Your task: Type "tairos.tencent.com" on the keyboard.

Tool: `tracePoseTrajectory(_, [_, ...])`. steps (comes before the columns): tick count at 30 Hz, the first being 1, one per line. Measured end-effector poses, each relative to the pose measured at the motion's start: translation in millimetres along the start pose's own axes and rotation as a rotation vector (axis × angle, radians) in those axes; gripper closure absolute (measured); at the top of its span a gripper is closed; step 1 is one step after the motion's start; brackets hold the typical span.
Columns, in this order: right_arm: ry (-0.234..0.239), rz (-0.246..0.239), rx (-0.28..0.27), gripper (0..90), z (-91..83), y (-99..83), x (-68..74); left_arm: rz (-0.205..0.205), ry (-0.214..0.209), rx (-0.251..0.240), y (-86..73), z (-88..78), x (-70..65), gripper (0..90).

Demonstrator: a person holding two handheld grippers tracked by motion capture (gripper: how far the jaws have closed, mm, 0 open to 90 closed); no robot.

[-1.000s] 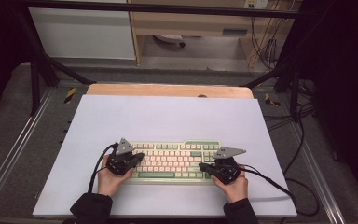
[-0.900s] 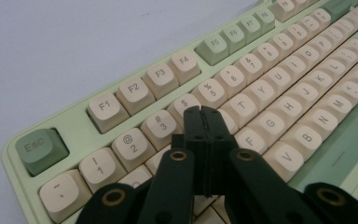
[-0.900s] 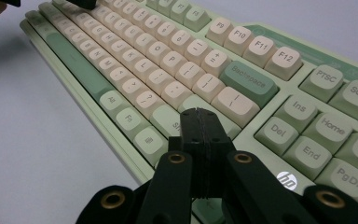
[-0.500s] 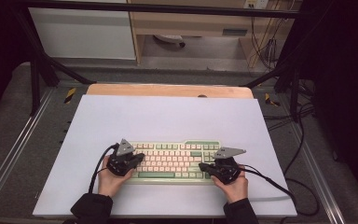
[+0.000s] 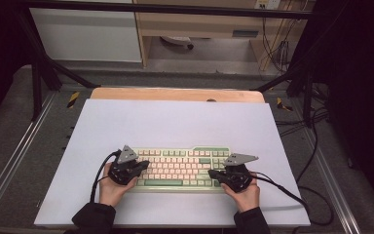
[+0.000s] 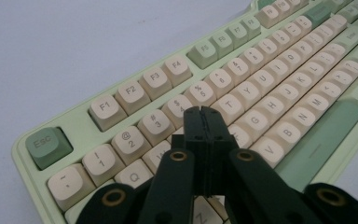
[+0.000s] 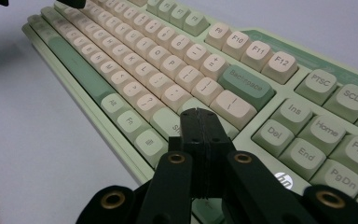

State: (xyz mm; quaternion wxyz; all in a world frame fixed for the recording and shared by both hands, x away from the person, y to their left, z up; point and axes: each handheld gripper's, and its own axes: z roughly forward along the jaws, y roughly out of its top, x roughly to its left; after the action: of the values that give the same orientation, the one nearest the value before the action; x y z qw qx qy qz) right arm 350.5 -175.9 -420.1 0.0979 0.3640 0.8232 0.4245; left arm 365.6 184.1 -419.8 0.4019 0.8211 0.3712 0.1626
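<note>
Pressing tight together with nothing between them, the jaws of the left gripper [image 6: 203, 116] make one black tip. That tip hangs over the left letter keys, near the E and R, and points across the keyboard [image 6: 279, 70] toward its far right end. I cannot tell if the tip touches a key or is just above it.

The right gripper [image 7: 198, 119] is the same, with its jaws squeezed together on nothing. Its tip sits over the keys near Enter and Shift, just below the green Backspace key [image 7: 246, 83].

From the high view, the left gripper [image 5: 135, 168] is at the left end of the keyboard [image 5: 180, 165] and the right gripper [image 5: 224, 174] is at the right end. The keyboard lies long from left to right, near the person's edge of the white mat [image 5: 175, 122]. Its keys lie under and between the two tips.

It looks like a typing job. Each tip is nearest to the keys on its own side, so the left one should press the left keys and the right one the right keys. A press goes straight down.
</note>
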Motion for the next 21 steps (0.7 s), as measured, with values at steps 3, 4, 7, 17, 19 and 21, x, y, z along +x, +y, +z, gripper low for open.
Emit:
tracePoseTrajectory(3, [0.003,0.003,-0.004,90.0,-0.2,0.2,0.4,-0.001,-0.005,-0.003,-0.9,-3.0,-0.4,90.0])
tracePoseTrajectory(4, [0.005,0.003,-0.006,90.0,-0.2,0.3,0.6,0.002,-0.006,-0.004,-1.2,-3.9,-0.3,90.0])
tracePoseTrajectory(7, [0.01,0.008,-0.007,90.0,0.0,0.6,1.5,0.002,-0.007,-0.005,-2.9,-6.7,0.1,90.0])
tracePoseTrajectory(17, [0.021,-0.007,-0.009,90.0,1.8,4.9,7.5,-0.011,-0.012,-0.011,-11.6,-16.5,5.3,90.0])
tracePoseTrajectory(19, [0.022,-0.009,-0.009,90.0,3.2,5.6,8.7,-0.015,-0.013,-0.013,-13.9,-19.2,6.9,90.0])
tracePoseTrajectory(21, [0.027,-0.012,-0.009,90.0,4.5,6.5,9.9,-0.018,-0.012,-0.013,-16.1,-22.1,8.7,90.0])
